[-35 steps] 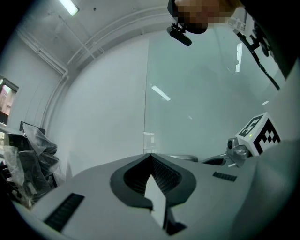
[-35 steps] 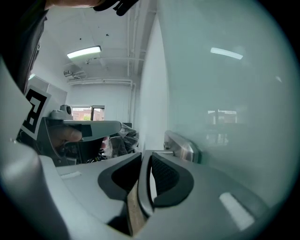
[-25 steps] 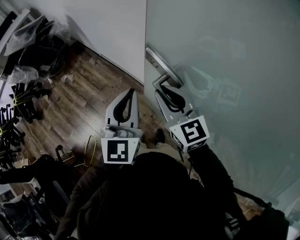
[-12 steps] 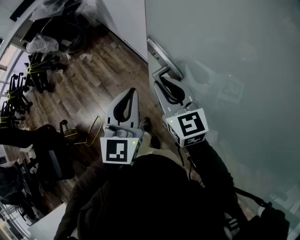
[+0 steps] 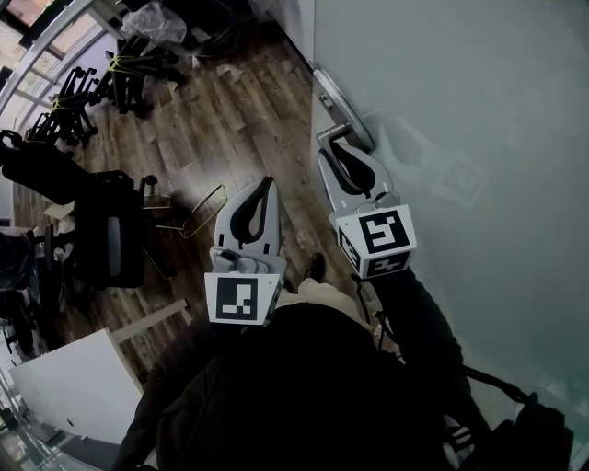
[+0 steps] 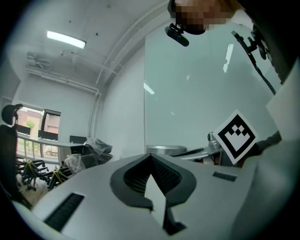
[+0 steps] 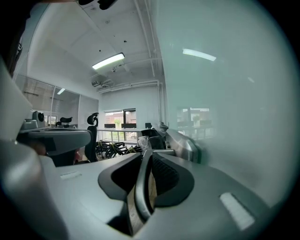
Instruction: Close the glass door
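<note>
The frosted glass door (image 5: 460, 138) fills the right of the head view, its edge running down past a metal handle plate (image 5: 342, 109). My right gripper (image 5: 340, 152) is shut on the door's lever handle (image 5: 333, 135); in the right gripper view the lever (image 7: 142, 187) runs between the jaws, with the handle plate (image 7: 185, 144) just beyond. My left gripper (image 5: 267, 184) hovers over the wood floor to the left of the door, shut and holding nothing. In the left gripper view (image 6: 151, 158) its jaws meet at the tips, and the glass door (image 6: 197, 93) stands ahead.
Dark wood floor (image 5: 221, 120) lies below. A black office chair (image 5: 106, 235) and a wire frame (image 5: 198, 210) stand at left. Stacked chair bases (image 5: 101, 87) and plastic bags (image 5: 152, 18) lie farther back. A white tabletop (image 5: 69, 391) is at lower left.
The door with my right gripper on its lever has swung, its edge shifting right in the head view. The white wall has left the frame; more floor and chairs show.
</note>
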A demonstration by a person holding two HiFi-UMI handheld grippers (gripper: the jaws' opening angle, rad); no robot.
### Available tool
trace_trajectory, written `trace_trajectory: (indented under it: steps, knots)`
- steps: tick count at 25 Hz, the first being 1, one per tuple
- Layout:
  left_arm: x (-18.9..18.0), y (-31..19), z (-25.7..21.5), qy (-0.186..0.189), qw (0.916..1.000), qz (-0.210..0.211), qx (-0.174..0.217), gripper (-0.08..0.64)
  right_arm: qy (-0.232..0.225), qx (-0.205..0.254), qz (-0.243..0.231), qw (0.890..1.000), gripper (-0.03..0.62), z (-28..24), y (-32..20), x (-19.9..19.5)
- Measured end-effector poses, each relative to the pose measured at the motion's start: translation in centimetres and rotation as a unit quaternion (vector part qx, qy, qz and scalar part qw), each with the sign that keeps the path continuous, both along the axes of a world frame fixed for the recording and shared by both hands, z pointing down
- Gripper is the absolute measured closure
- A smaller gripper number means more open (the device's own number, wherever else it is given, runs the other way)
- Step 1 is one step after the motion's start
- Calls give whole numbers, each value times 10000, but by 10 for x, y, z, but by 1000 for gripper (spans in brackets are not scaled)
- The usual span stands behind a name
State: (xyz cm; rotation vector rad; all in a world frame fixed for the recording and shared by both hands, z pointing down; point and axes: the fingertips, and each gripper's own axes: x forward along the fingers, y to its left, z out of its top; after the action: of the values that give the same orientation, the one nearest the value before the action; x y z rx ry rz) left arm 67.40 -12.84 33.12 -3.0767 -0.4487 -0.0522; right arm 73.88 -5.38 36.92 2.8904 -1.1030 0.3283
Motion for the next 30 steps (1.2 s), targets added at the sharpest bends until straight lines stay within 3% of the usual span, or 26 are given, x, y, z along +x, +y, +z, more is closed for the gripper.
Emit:
trace_trajectory:
  steps: [7, 18, 30]
  knots:
    - [-65, -64, 8, 89, 9971, -746, -131, 563, 38, 24, -515, 9987, 523, 3, -60, -55]
    - [-173, -126, -8, 89, 9920, -1262, -41, 563, 71, -27, -1233, 9923, 523, -9, -132, -145]
    - [-232, -151, 2, 28, 9902, -1396, -71, 563, 3, 77, -1226, 9924, 523, -11, -137, -152]
